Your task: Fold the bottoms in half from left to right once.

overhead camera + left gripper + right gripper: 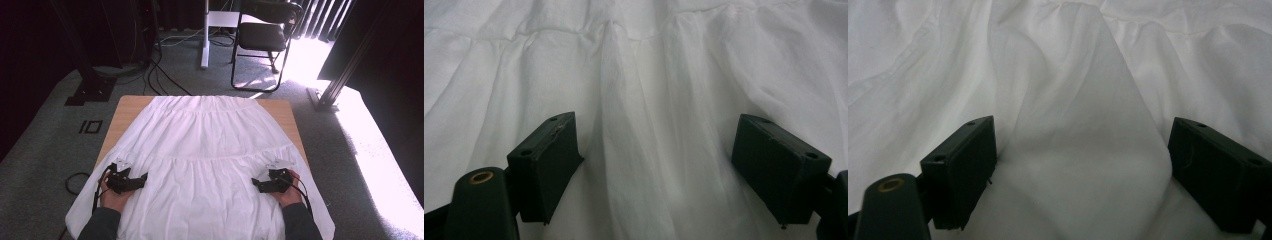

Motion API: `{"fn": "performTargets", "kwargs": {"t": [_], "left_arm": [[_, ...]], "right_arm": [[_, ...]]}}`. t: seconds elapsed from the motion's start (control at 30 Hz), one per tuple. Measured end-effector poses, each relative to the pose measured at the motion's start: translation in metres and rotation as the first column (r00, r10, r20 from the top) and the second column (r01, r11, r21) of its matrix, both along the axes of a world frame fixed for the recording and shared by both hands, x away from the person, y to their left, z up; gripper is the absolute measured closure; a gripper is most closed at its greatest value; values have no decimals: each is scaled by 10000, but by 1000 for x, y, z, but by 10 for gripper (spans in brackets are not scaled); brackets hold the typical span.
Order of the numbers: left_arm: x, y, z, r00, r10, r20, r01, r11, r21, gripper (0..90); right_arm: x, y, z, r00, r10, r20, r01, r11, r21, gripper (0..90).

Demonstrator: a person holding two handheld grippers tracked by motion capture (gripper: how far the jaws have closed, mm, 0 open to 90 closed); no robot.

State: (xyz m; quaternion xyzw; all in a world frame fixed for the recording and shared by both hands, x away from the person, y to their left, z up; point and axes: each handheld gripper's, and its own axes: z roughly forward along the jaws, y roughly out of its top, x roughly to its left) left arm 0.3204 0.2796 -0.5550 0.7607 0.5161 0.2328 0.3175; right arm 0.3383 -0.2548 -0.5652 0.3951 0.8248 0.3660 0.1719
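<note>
A white tiered skirt [210,140] lies spread flat over a wooden table [125,107], its waistband at the far edge and its hem hanging over the near edge. My left gripper [144,178] rests on the skirt's lower left part, jaws pointing toward the middle. In the left gripper view the left gripper [656,125] stands open over soft folds of the cloth [644,75]. My right gripper [255,183] rests on the lower right part, facing inward. In the right gripper view the right gripper [1082,125] stands open with a raised ridge of cloth [1083,150] between its jaws.
Bare wood shows at the table's far corners. On the carpet beyond the table stand a black folding chair [265,35] and a white desk leg [205,40], with cables [155,75] trailing on the floor. A metal frame post [345,75] rises at the right.
</note>
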Motion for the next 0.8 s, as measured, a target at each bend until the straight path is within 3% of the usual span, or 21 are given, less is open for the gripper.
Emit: {"fn": "performTargets", "kwargs": {"t": [0.33, 0.4, 0.47, 0.5, 0.67, 0.8], "left_arm": [[0, 0, 0, 10000, -7, 4, 7, 10000, 14, 197], [-1, 1, 0, 10000, -55, 29, 55, 10000, 5, 213], [-4, 1, 2, 9997, -234, 39, 234, 9997, 23, 292], [-8, 0, 6, 9994, -296, 176, 293, 9994, 199, 346], [-16, 3, 19, 9990, -202, 408, 184, 9988, 446, 346], [-23, 16, 31, 9985, 24, 541, -44, 9993, 364, 358]], "right_arm": [[-1, 0, 0, 9998, -192, 2, 192, 9998, 6, 131], [-1, 1, 0, 9998, -218, 7, 218, 9998, 4, 132], [-1, 1, 0, 9998, -222, 8, 222, 9998, 6, 132], [-1, 1, 0, 9997, -257, -5, 257, 9997, 8, 132], [-2, 1, 0, 9995, -313, -1, 313, 9995, 0, 133], [-2, 1, 0, 9995, -314, 0, 314, 9995, 3, 133]]}}
